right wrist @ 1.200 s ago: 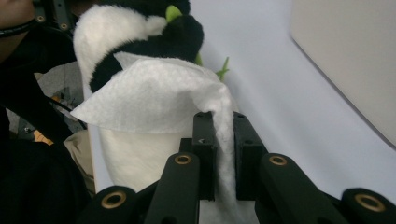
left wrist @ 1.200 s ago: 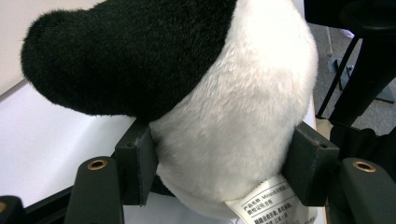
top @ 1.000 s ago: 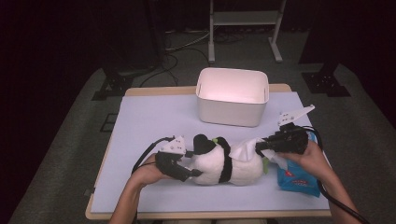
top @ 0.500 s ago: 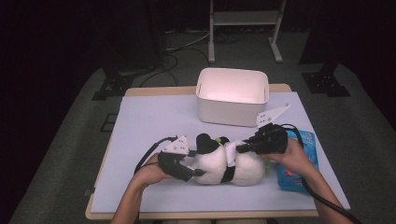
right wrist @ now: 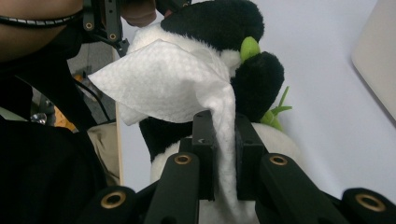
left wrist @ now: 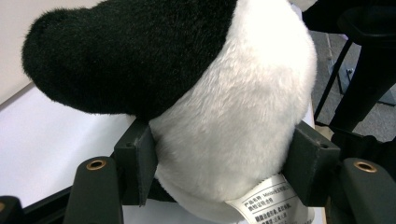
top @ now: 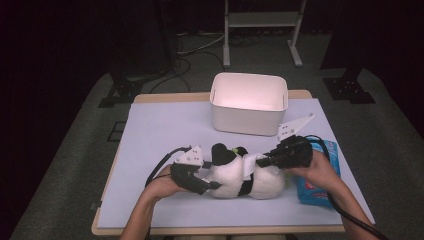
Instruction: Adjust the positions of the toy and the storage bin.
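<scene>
I am holding the plush panda lying on the tabletop, in front of the white bin. My left gripper is clamping its white body, likely to steady it. My right gripper is pinching a white wipe over the panda, apparently for cleaning.

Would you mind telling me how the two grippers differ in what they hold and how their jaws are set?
The left gripper has wide-set jaws squeezing the panda plush, while the right gripper has jaws nearly closed on a thin white wipe. The left sits low beside the toy; the right is above it. Both are hand-held, black and shut on something.
</scene>
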The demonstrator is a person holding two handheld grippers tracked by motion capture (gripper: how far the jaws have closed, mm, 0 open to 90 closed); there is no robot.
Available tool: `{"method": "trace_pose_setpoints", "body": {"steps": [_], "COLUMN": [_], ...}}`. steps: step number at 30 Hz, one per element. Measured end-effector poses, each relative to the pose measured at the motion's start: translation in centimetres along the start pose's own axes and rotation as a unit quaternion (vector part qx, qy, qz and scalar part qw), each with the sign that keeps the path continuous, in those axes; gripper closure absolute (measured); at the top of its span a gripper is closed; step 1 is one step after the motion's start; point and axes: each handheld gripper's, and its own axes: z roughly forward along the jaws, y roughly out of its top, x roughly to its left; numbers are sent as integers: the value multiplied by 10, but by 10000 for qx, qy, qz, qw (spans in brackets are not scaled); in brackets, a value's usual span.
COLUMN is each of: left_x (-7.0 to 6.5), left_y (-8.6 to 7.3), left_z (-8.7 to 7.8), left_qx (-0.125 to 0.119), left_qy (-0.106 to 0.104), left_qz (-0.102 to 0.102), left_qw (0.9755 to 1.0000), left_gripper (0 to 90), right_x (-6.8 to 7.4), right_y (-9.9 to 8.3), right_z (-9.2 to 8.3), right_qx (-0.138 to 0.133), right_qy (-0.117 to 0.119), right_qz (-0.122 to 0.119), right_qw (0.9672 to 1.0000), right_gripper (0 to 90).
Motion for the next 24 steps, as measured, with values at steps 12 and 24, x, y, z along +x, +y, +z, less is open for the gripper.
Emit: {"method": "trace_pose_setpoints", "body": {"steps": [12, 24], "left_x": [0, -1], "left_y": [-1, 0], "left_z": [-1, -1], "left_qx": [42, 49], "left_qy": [-16, -5], "left_qz": [-25, -10], "left_qw": [10000, 10000], "left_gripper": [337, 333], "right_x": [3, 7], "right_y": [8, 14], "right_z": [4, -5], "right_qx": [73, -139], "right_qy": [100, 246], "right_qz": [39, 15], "right_qw": [9999, 9996], "right_gripper": [657, 618]}}
